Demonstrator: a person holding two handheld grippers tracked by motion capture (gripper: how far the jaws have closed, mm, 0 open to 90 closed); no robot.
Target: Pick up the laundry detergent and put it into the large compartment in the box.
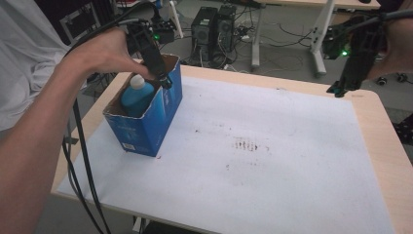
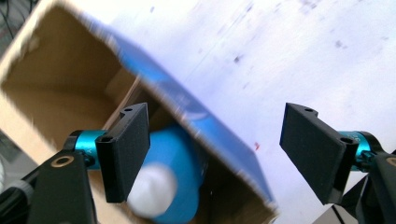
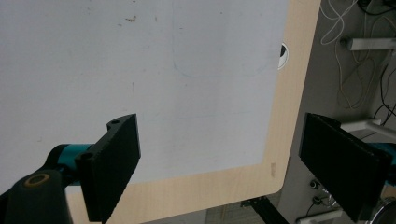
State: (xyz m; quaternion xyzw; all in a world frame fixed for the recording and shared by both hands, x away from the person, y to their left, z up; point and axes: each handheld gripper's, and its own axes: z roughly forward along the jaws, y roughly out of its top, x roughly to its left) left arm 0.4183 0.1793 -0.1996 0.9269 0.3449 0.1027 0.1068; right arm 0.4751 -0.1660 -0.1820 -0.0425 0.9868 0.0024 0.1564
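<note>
The person's left hand (image 1: 104, 53) is holding the left gripper (image 1: 164, 80) over the blue box (image 1: 160, 114), which is standing near the table's (image 1: 384, 141) left edge, at about ten o'clock from the middle of the white sheet (image 1: 272, 161). The box's top is open, probably so things can go in from above. Inside it a blue bottle (image 1: 138, 96) with a white cap (image 1: 138, 81) is lying tilted against the cardboard wall; it is resting there without support from the tool. In the left gripper view the left gripper (image 2: 215, 149) is showing its jaws well apart, one above the bottle (image 2: 175, 163) and the cap (image 2: 153, 189), the other outside the box (image 2: 196, 109) wall, and nothing is being pressed between them. I am judging that the bottle is already released.

On the box front there is a small label with print, but it is too small and blurred to read.

At two o'clock the right gripper (image 1: 337, 89) is hanging over the far right corner of the table, seemingly waiting out of the way. In the right gripper view the right gripper (image 3: 219, 163) has its jaws wide apart and is holding nothing, over the sheet (image 3: 140, 70) and the wooden table (image 3: 280, 116) border.
</note>
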